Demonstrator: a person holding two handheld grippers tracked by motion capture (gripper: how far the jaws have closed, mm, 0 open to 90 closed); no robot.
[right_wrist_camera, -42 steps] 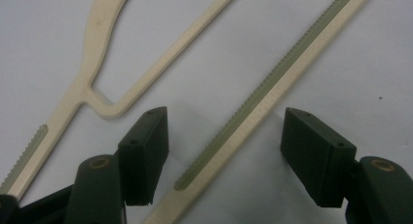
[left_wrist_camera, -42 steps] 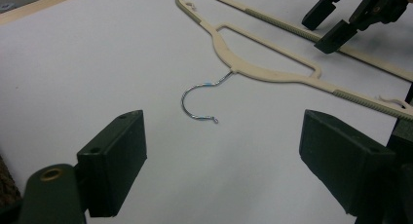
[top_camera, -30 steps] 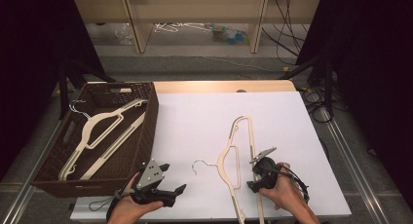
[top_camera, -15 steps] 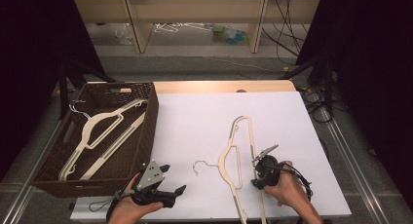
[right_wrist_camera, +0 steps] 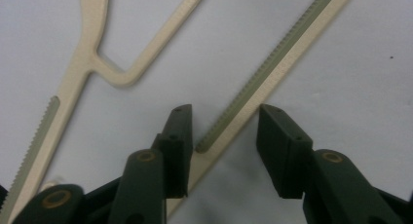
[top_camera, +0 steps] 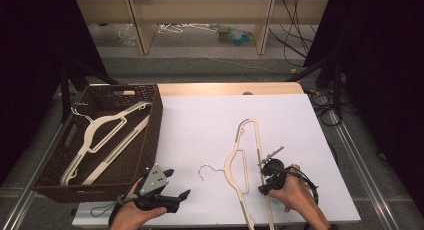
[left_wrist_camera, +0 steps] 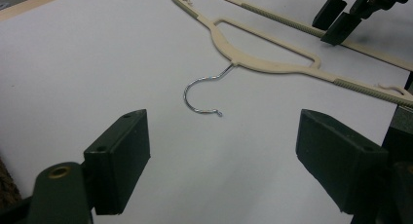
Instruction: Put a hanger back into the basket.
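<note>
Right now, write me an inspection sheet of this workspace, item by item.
Surface: white table top, flat.
Job's things: cream hanger lying flat on it, metal hook toward the left gripper.
Clutter: brown wicker basket at the left edge, holding another cream hanger.
Grippers: left gripper open, over bare table; right gripper open, jaws astride the hanger's ribbed bar, closed further a moment ago.
Cables: black cables right of the table.
Surroundings: wooden shelf unit behind; dark at both sides.
</note>
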